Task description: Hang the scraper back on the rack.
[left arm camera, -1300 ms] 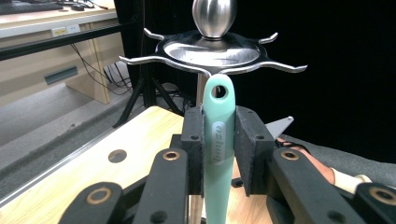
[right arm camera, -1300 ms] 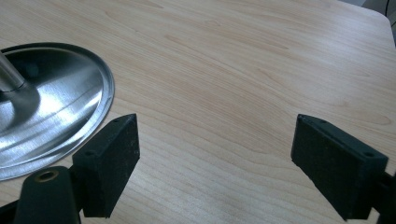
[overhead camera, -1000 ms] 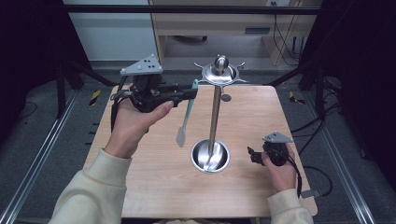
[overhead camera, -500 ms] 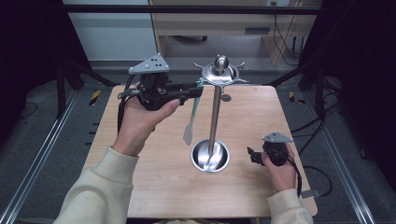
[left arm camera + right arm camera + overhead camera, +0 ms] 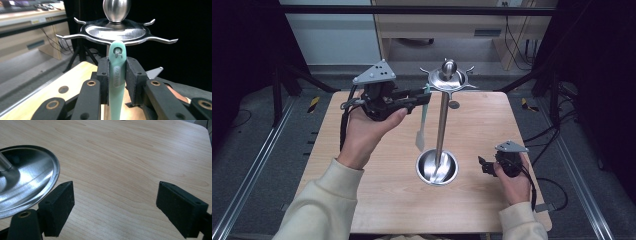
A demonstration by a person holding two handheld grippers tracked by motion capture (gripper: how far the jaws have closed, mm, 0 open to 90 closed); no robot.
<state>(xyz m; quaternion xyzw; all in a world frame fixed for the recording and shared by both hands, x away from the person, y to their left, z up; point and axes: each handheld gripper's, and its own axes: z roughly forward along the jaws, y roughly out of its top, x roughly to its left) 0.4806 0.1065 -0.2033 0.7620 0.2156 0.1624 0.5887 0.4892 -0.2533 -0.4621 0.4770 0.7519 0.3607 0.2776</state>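
In the high view, your left tool (image 5: 424,95) is closed on the top end of a pale green utensil (image 5: 421,125), which hangs down beside the pole of the steel hanging stand (image 5: 442,120). The round base dish (image 5: 427,175) of the stand looks empty. Your right tool (image 5: 484,166) rests low near the right edge of the desk (image 5: 377,200).

In the left gripper view, the utensil (image 5: 116,82) is clamped between both pads, and its hanging hole sits just under one hook arm (image 5: 160,40) of the stand's top. I judge you are at the hanging step: next, bring the hole onto a hook tip, then release.

In the right gripper view, the jaws stand wide apart and hold nothing, above bare desk (image 5: 130,157) beside the dish (image 5: 47,167).
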